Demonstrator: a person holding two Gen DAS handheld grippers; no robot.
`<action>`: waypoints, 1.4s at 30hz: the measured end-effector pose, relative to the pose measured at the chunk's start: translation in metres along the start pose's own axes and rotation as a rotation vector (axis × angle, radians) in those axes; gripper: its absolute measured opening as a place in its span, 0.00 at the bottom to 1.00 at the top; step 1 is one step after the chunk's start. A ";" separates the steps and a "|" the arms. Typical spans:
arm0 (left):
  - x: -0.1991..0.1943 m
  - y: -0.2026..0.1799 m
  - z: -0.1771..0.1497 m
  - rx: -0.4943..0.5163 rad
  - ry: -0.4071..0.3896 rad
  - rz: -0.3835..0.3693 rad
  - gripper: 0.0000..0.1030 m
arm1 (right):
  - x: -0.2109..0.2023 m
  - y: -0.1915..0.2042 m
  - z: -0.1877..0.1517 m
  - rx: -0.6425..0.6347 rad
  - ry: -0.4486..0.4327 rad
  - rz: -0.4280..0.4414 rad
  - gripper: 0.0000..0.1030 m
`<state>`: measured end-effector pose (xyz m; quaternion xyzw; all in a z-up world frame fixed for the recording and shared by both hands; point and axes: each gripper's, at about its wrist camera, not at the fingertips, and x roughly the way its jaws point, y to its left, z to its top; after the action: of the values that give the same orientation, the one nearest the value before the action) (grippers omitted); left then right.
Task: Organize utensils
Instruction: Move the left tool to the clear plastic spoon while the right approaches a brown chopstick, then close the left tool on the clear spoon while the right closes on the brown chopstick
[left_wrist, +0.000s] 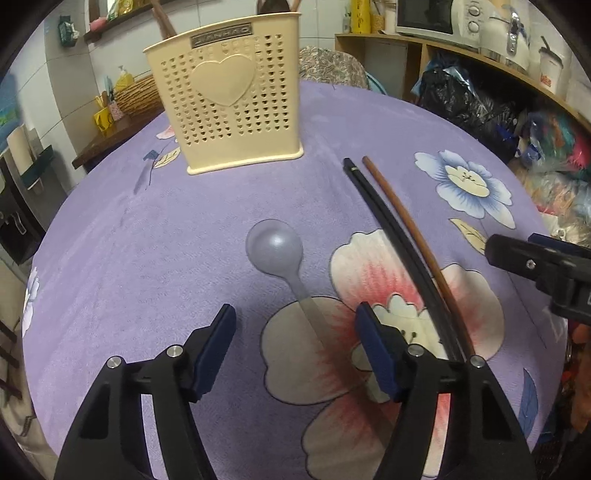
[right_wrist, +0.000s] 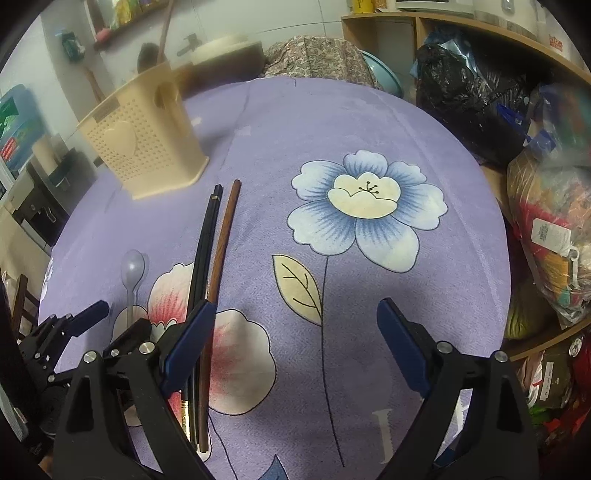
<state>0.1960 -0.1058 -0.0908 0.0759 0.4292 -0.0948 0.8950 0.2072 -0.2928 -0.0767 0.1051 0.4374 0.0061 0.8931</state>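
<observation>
Now the left tongs (left_wrist: 295, 325), open, straddle the spoon (left_wrist: 275, 245) handle (right tongs (right_wrist: 295, 314) gape empty); next, pinch and lift toward the holder (left_wrist: 231, 99).

Worktop under a purple flowered cloth, four items on it.

The worktop (left_wrist: 147, 240) is covered edge to edge by the cloth. A cream perforated utensil holder (left_wrist: 225, 103) stands upright at the far side. A clear plastic spoon (left_wrist: 275, 247) lies flat near the middle, bowl towards the holder. To its right, a black chopstick (left_wrist: 384, 221) and a brown chopstick (left_wrist: 402, 221) lie side by side, nearly touching.
</observation>
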 end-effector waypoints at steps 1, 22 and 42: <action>0.001 0.004 0.001 -0.005 0.003 0.004 0.65 | 0.001 0.001 0.000 -0.007 0.001 -0.002 0.86; -0.001 0.048 -0.002 -0.045 0.024 0.005 0.66 | 0.036 0.039 0.010 -0.199 0.072 -0.125 0.77; 0.003 0.056 0.011 -0.262 0.018 0.018 0.61 | 0.029 0.022 0.045 -0.216 0.002 0.029 0.62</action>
<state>0.2192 -0.0539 -0.0838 -0.0371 0.4452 -0.0293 0.8942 0.2620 -0.2765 -0.0682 0.0146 0.4335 0.0662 0.8986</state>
